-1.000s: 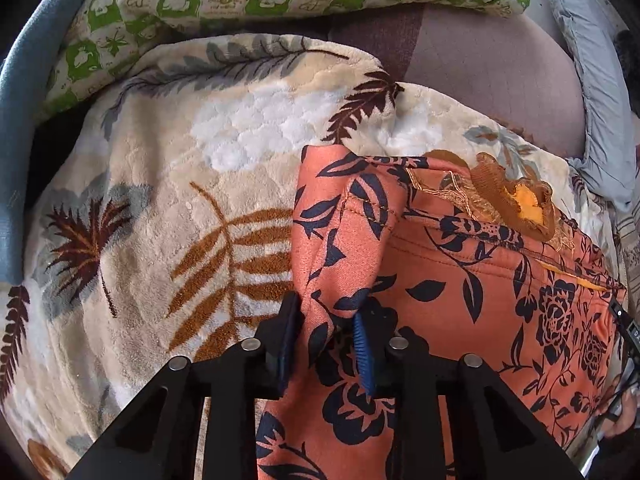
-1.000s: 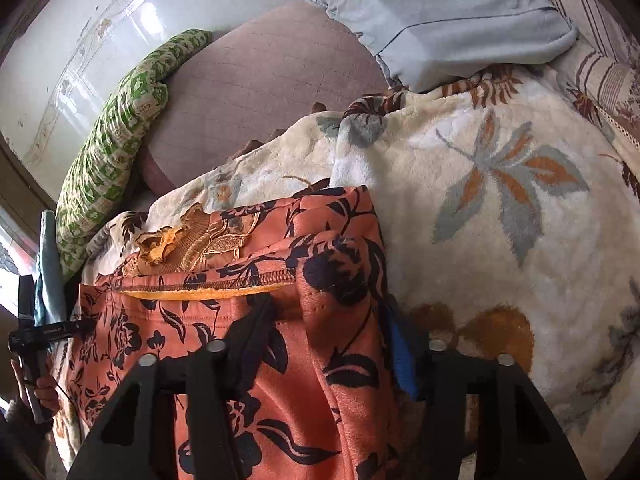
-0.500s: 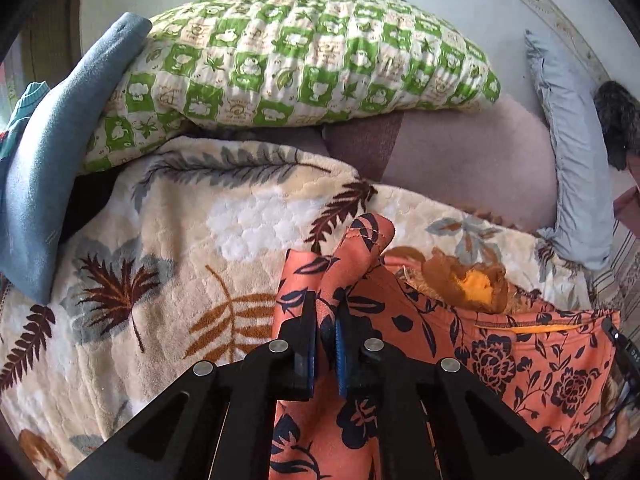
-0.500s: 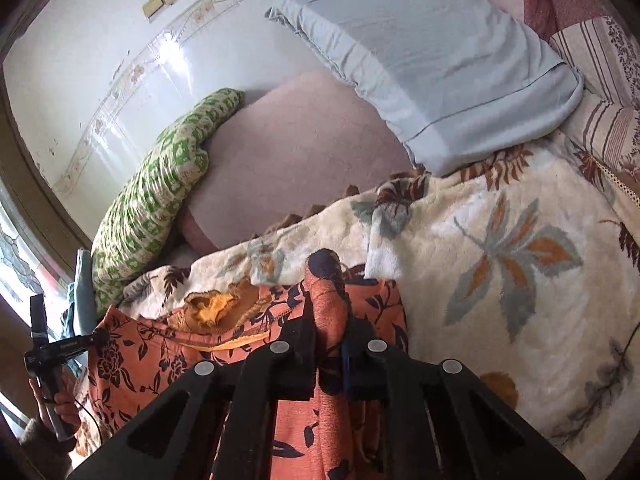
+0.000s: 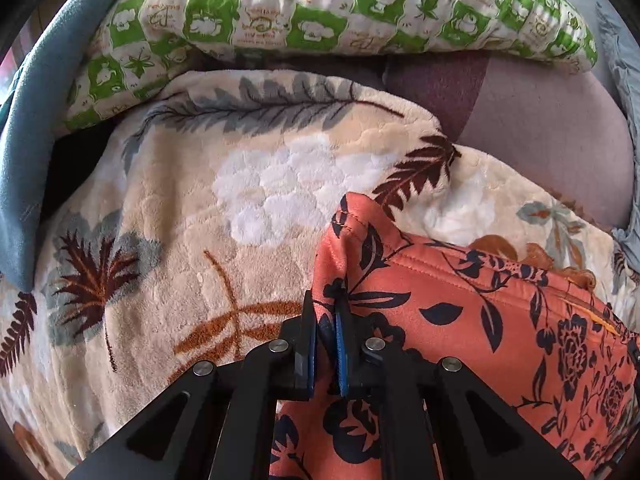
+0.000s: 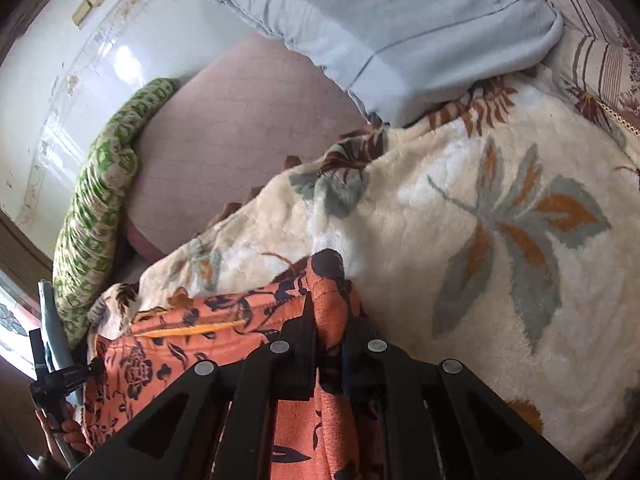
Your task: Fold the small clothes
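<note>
While the orange floral garment [image 5: 460,320] lies on the leaf-patterned blanket [image 5: 192,216], the left gripper [image 5: 326,312] and right gripper [image 6: 330,312] are each closed on one corner, its top edge stretching between them.

A bed carries everything, its mauve quilted cover [image 6: 248,136] bare toward twelve o'clock; over it lies a cream plush blanket [image 5: 208,216] with brown and grey leaves; the orange floral garment [image 5: 500,320] rests on that blanket at about four o'clock in the left wrist view; a green checked pillow [image 5: 340,4] lies at twelve, a pale blue pillow [image 6: 400,20] at one in the right wrist view.
</note>
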`<act>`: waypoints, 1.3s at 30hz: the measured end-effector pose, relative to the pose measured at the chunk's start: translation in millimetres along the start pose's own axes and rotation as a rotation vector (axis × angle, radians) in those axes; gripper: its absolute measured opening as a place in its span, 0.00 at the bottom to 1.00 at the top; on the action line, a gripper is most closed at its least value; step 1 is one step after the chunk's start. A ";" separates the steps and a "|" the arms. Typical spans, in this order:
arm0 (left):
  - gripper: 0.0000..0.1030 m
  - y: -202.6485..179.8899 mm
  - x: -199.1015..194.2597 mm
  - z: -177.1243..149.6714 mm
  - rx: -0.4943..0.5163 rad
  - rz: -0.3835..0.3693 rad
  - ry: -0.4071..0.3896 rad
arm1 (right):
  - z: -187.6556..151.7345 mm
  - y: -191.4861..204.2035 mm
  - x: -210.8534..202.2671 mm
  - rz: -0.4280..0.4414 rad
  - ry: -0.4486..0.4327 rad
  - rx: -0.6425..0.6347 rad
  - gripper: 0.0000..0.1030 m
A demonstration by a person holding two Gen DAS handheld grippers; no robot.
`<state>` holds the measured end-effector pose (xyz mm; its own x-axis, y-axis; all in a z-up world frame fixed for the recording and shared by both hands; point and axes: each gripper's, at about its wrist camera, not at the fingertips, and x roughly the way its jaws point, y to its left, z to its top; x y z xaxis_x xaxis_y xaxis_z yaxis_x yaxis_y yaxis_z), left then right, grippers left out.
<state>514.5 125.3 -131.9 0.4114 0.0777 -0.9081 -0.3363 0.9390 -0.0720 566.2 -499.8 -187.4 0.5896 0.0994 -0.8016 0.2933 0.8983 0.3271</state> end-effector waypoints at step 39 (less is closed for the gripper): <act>0.44 78.6 -73.6 -132.2 -0.344 -0.312 0.210 | -134.9 -37.8 -97.1 0.066 0.053 0.130 0.14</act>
<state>345.8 149.1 -125.2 0.3692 -0.2916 -0.8824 -0.4982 0.7394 -0.4528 396.3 -485.6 -189.4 0.5709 0.1819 -0.8006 0.3522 0.8266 0.4389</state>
